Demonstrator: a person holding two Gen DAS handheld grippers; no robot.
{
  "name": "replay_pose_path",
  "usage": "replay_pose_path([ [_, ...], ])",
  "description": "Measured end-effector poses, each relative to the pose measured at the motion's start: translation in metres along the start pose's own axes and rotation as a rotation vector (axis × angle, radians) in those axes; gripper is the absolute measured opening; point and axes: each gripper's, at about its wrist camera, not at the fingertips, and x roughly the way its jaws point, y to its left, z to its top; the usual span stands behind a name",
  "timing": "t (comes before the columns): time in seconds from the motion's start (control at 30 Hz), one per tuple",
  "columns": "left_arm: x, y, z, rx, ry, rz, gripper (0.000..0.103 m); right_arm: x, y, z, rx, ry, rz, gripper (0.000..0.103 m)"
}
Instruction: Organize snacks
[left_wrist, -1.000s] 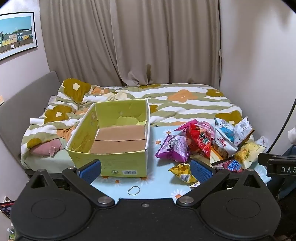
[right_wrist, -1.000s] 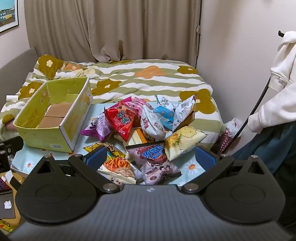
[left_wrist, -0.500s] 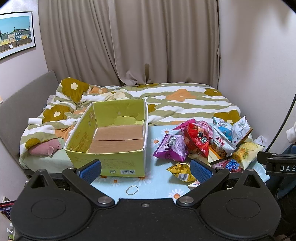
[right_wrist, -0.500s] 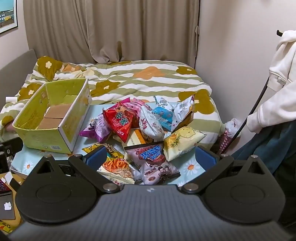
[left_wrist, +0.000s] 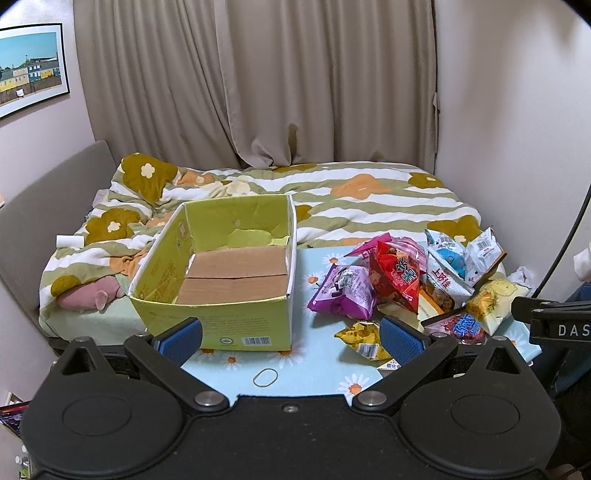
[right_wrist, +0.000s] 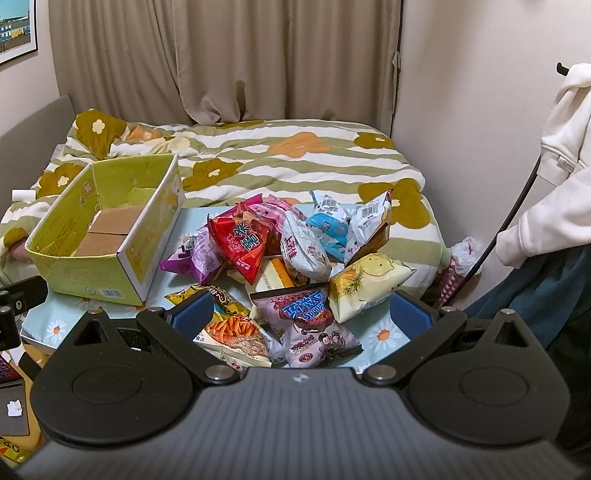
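So both grippers – left gripper (left_wrist: 290, 338) and right gripper (right_wrist: 301, 314) – sit wide open, holding nothing. Snack pile (right_wrist: 291, 254) fills mid-frame in the right view, green box (right_wrist: 107, 236) empty at left.

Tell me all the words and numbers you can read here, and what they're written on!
"DAS": on the black bar at the right edge of the left wrist view; it is cut off there.
"Sponge": on the pink snack bag, though it is small.
The red snack bag, white snack bag and green cardboard box carry Chinese characters; the box's are too blurred to read.
Barcode digits: too small.
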Motion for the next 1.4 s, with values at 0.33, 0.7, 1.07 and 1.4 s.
replay_pose_path([
  [0.33, 0.002, -0.001, 0.003, 0.012, 0.009, 0.001, 0.103, 0.003, 0.0, -0.001, 0.001, 0.005, 0.002, 0.103],
  [0.7, 0.007, 0.0, 0.004, 0.018, 0.01, 0.007, 0.103, 0.012, 0.007, 0.001, -0.006, 0.012, 0.016, 0.103],
  [1.07, 0.009, 0.002, 0.006, 0.016, 0.013, 0.008, 0.103, 0.017, 0.011, 0.003, -0.014, 0.01, 0.018, 0.103],
  [1.4, 0.011, 0.003, 0.006, 0.016, 0.014, 0.009, 0.103, 0.017, 0.01, 0.003, -0.013, 0.01, 0.018, 0.103],
])
